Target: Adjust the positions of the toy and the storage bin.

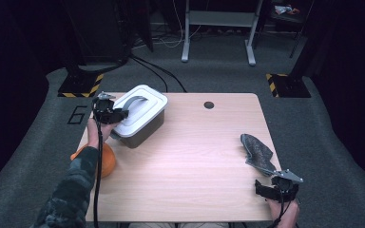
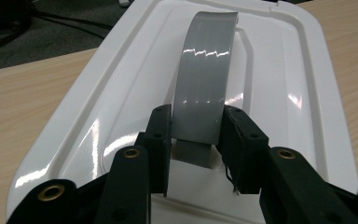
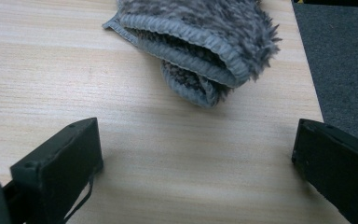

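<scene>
We take the counter [image 1: 190,156] as our ground and the lidded box [image 1: 140,116] as our landmark; it sits at the far left part of the counter, turned at a slant so that its long axis runs from the near left toward the far right. Its white lid [image 2: 270,88] is on, and along that same long axis runs the grey handle [image 2: 205,79], arched up off the lid.

The relation that matters to us is this: our left gripper [image 1: 110,114] comes at the box from its near-left short end, looking straight down the handle's length. In the left gripper view the two jaws stand one on each side of the strap, clenched against its edges near its near end, so we are grasping the handle across its width. We judge that any lift should go straight up from the box, or the lid will tip about that grip.

Well to the right of the box, near the counter's right edge, lies a grey fluffy cloth [image 1: 257,153]. Our right gripper [image 1: 276,190] rests just nearer to us than the cloth, jaws spread wide and released, holding nothing. An orange ball [image 1: 105,160] lies near the box's near side, beside our left forearm.
</scene>
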Demonstrator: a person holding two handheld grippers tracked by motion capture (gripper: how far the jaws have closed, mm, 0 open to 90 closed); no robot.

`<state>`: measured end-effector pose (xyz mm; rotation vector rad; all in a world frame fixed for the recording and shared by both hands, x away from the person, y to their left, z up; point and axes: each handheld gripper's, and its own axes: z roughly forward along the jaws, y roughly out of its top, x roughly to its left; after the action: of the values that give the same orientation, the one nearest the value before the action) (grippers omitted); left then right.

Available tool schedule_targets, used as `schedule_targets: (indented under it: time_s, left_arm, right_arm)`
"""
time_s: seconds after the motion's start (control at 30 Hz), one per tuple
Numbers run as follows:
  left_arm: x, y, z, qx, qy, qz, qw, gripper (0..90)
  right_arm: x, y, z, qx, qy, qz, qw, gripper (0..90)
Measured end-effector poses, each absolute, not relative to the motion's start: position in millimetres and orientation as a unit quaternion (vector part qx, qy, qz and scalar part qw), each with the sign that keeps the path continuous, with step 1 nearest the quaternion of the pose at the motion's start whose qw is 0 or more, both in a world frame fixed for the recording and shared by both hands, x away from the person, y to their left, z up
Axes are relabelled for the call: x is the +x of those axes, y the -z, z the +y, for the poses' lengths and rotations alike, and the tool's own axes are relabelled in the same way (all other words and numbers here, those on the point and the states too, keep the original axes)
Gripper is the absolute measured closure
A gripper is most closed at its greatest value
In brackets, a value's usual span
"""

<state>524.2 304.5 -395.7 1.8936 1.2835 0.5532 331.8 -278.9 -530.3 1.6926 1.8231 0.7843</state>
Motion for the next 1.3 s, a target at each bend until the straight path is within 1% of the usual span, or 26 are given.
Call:
schedule_targets:
  time_s: [0.37, 0.73, 1.03, 1.07, 1.17, 1.3]
  left_arm:
    - [515, 395, 289, 0.745, -0.213, 0.503, 0.383, 64.1]
    - [506, 391, 272, 0.758, -0.200, 0.491, 0.380, 63.5]
    - [505, 392, 268, 0.749, -0.208, 0.504, 0.376, 63.8]
    - [505, 393, 267, 0.742, -0.206, 0.510, 0.383, 63.8]
    - [505, 392, 267, 0.746, -0.204, 0.509, 0.377, 64.2]
    - [504, 392, 263, 0.740, -0.207, 0.517, 0.377, 64.1]
  right_arm:
    - [332, 530, -279, 0.623, -0.291, 0.676, 0.265, 0.8]
    - [332, 530, -279, 0.624, -0.291, 0.675, 0.264, 0.8]
    - [332, 530, -279, 0.626, -0.291, 0.674, 0.263, 0.9]
    - [332, 530, -279, 0.626, -0.291, 0.674, 0.263, 0.8]
    - [332, 530, -279, 0.626, -0.291, 0.674, 0.263, 0.8]
    - [332, 530, -279, 0.626, -0.291, 0.674, 0.263, 0.9]
